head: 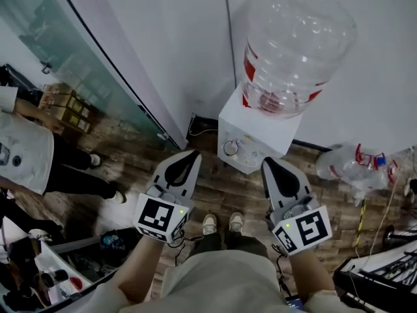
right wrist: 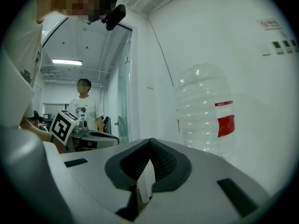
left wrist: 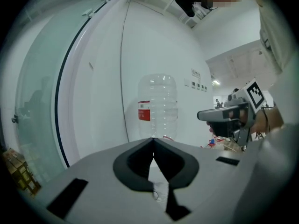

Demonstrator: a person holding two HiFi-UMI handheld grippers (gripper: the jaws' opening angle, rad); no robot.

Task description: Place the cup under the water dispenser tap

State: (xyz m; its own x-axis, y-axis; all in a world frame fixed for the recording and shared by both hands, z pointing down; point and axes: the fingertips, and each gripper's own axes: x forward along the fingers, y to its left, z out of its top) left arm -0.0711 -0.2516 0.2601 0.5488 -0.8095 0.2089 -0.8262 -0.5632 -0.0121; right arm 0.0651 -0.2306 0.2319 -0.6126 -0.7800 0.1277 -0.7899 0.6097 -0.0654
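Note:
A white water dispenser stands against the wall with a big clear bottle on top; the bottle has a red label. I see no cup in any view. My left gripper and right gripper are held up side by side and point at the dispenser from short of it. Both have their jaws together at the tips with nothing held. The left gripper view shows its shut jaws below the bottle, with the right gripper beside them. The right gripper view shows its shut jaws and the bottle.
A glass partition runs along the left. A person in a white shirt stands at the left, also in the right gripper view. An empty bottle lies on the floor right of the dispenser. Cardboard boxes sit by the glass.

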